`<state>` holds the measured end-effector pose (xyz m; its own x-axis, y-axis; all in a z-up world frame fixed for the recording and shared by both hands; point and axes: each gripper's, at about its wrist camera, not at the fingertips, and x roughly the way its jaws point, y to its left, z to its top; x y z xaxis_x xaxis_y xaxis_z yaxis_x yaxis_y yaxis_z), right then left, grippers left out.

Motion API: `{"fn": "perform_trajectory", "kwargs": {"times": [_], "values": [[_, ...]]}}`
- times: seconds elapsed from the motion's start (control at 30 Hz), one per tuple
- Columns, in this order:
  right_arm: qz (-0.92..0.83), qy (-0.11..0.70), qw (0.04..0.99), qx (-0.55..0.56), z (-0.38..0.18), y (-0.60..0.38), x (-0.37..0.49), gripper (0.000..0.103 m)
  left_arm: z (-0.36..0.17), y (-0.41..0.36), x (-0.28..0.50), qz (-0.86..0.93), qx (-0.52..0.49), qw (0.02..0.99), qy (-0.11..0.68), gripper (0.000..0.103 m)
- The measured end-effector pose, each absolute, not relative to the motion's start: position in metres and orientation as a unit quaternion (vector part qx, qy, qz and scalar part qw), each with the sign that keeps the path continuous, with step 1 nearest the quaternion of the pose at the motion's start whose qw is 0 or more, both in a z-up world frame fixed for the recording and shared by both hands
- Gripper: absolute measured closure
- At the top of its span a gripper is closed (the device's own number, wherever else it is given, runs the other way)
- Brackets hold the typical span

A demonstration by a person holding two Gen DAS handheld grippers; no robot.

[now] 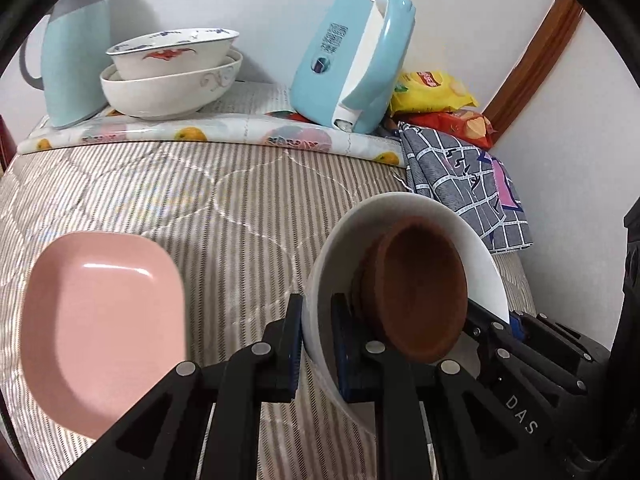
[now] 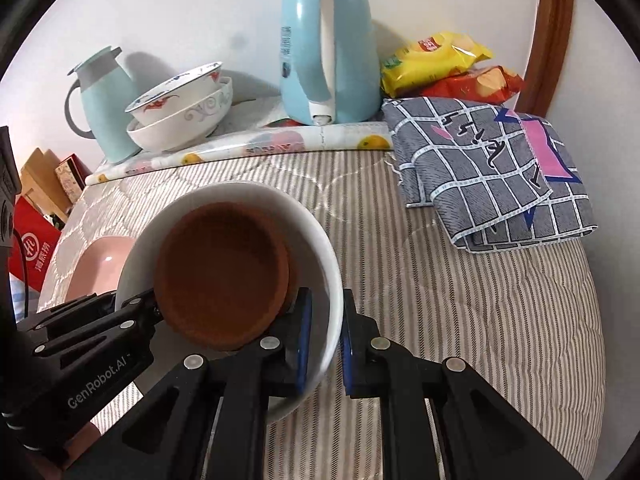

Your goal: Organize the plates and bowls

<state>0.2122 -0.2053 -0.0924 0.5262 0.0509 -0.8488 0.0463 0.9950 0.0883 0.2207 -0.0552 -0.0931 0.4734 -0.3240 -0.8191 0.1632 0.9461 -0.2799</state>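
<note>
A white bowl (image 1: 320,280) with a brown bowl (image 1: 420,292) nested inside it hangs above the striped quilt, held from both sides. My left gripper (image 1: 316,344) is shut on the white bowl's left rim. My right gripper (image 2: 326,344) is shut on the opposite rim of the white bowl (image 2: 324,248), with the brown bowl (image 2: 220,272) leaning inside it. In the left wrist view the right gripper (image 1: 504,326) shows at the bowl's far edge. A pink square plate (image 1: 100,328) lies on the quilt to the left. Two patterned white bowls (image 1: 172,68) sit stacked at the back.
At the back stand a light blue jug (image 1: 72,60) and a blue kettle (image 2: 328,52) on a fruit-print mat (image 1: 224,136). Snack bags (image 2: 448,64) and a folded grey checked cloth (image 2: 492,168) lie at the right. Boxes (image 2: 36,216) sit beyond the quilt's left edge.
</note>
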Motion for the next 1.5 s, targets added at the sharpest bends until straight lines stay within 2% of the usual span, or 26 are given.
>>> {"fn": "perform_trajectory", "kwargs": {"times": [0.83, 1.5], "values": [[0.040, 0.463, 0.884, 0.046, -0.065, -0.142, 0.195, 0.091, -0.061, 0.014, 0.193, -0.107, -0.096, 0.874, 0.465, 0.089], [0.058, 0.463, 0.884, 0.029, -0.066, -0.098, 0.199, 0.091, -0.064, 0.061, 0.194, -0.092, -0.116, 0.874, 0.463, 0.089]]}}
